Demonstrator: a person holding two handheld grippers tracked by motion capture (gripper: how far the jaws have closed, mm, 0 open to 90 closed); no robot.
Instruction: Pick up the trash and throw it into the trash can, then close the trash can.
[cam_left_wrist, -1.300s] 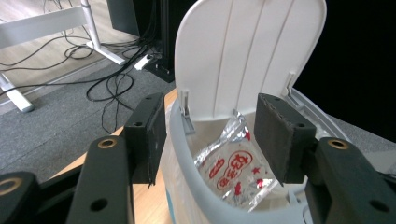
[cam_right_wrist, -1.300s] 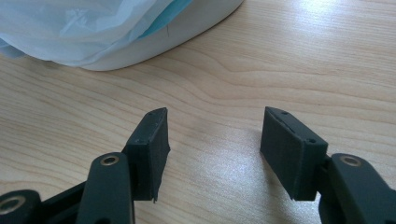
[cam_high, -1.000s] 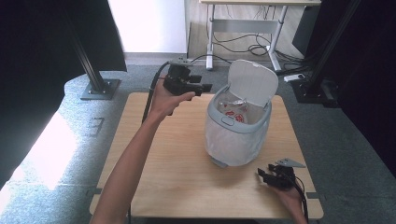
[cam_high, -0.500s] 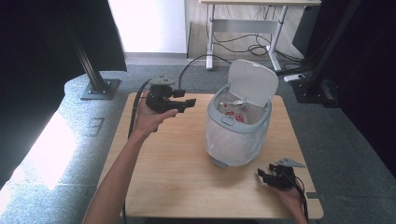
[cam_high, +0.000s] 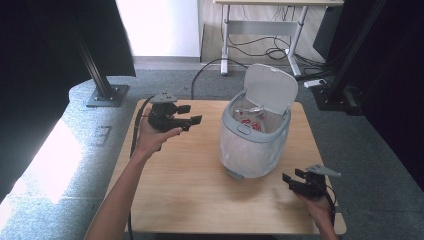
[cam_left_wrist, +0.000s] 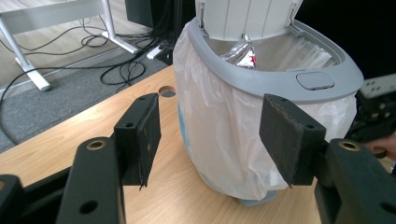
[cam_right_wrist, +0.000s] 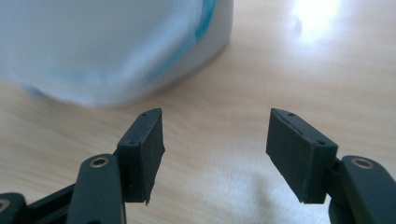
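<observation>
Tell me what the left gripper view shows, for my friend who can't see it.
A small grey bin lined with a white bag stands on a wooden table, lid flipped up, a shiny wrapper inside. The left gripper points at it with its jaws open.

grey carpet floor (cam_high: 165, 80), white desk (cam_high: 260, 15), sunlit patch (cam_high: 45, 165)

Left gripper (cam_high: 192, 114) held up on an outstretched left forearm (cam_high: 122, 187), jaws spread wide, nothing between them. Right gripper (cam_high: 292, 179) low by the person's near right, jaws also wide apart and empty.
</observation>
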